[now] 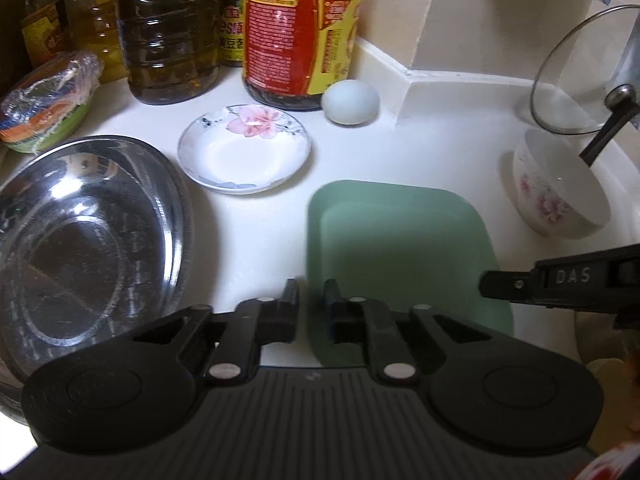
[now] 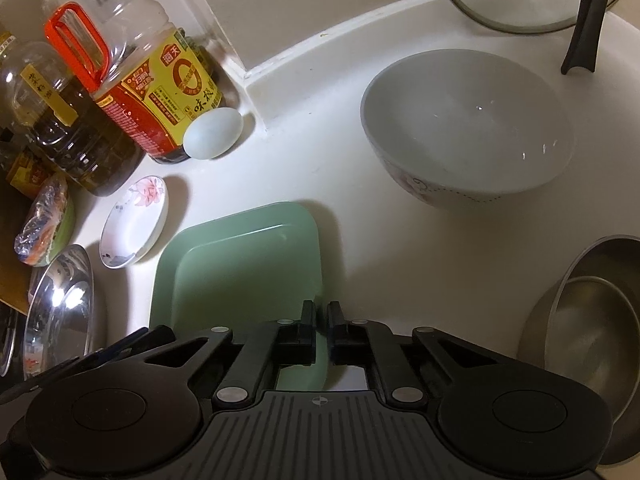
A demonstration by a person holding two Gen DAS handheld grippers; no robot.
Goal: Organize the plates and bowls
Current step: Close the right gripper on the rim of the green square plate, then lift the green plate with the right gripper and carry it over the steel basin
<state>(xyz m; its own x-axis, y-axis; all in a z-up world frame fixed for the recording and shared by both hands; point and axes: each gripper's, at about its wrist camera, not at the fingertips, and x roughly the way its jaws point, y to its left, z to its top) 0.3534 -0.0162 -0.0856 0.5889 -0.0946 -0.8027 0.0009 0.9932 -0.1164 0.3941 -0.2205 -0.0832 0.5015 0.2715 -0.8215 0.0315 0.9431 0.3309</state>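
A square green plate (image 1: 400,248) lies flat on the white counter (image 1: 440,152). My left gripper (image 1: 311,292) is shut on its left rim, a finger on each side of the edge. In the right wrist view the green plate (image 2: 240,272) has its right rim pinched by my shut right gripper (image 2: 321,314). The right gripper (image 1: 492,286) also shows at the plate's right edge in the left wrist view. A small floral saucer (image 1: 244,152) sits behind the plate. A white floral bowl (image 2: 468,120) stands to the right. A wide steel basin (image 1: 80,248) is at the left.
Oil and sauce bottles (image 1: 296,40) line the back wall, with a pale egg (image 1: 350,102) beside them. A wrapped stack of coloured bowls (image 1: 48,108) sits at far left. A glass pot lid (image 1: 572,80) leans at the back right. Nested steel bowls (image 2: 592,340) stand at right.
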